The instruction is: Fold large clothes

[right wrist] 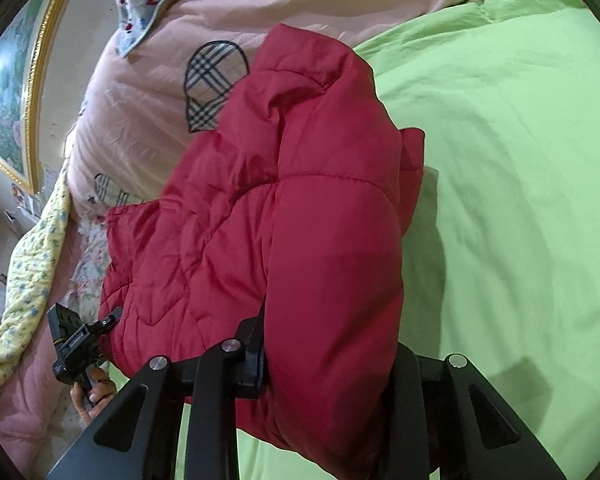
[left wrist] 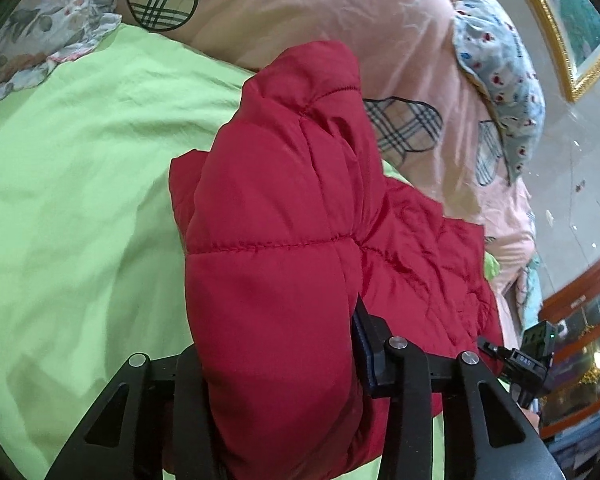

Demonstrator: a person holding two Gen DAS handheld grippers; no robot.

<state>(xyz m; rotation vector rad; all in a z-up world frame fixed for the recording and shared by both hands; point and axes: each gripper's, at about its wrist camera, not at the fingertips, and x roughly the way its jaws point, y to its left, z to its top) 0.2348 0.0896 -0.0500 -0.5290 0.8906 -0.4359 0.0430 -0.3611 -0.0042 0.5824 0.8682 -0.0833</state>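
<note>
A red quilted puffer jacket (left wrist: 276, 208) lies bunched on a light green bedsheet (left wrist: 72, 184). My left gripper (left wrist: 276, 360) is shut on a thick puffy fold of it; the fabric fills the space between the fingers (left wrist: 366, 344). In the right wrist view the same jacket (right wrist: 300, 216) is held in my right gripper (right wrist: 328, 360), shut on another thick fold. Each gripper shows small at the edge of the other's view: the right one in the left wrist view (left wrist: 528, 360) and the left one in the right wrist view (right wrist: 76, 344). Both fingertips are hidden by fabric.
A pink quilt with plaid heart patches (left wrist: 340, 16) is piled behind the jacket. A blue floral pillow (left wrist: 500, 76) and a white floral one (left wrist: 48, 20) lie at the bed's edges. A gold-framed picture (right wrist: 16, 92) hangs on the wall. Wooden furniture (left wrist: 580, 320) stands at right.
</note>
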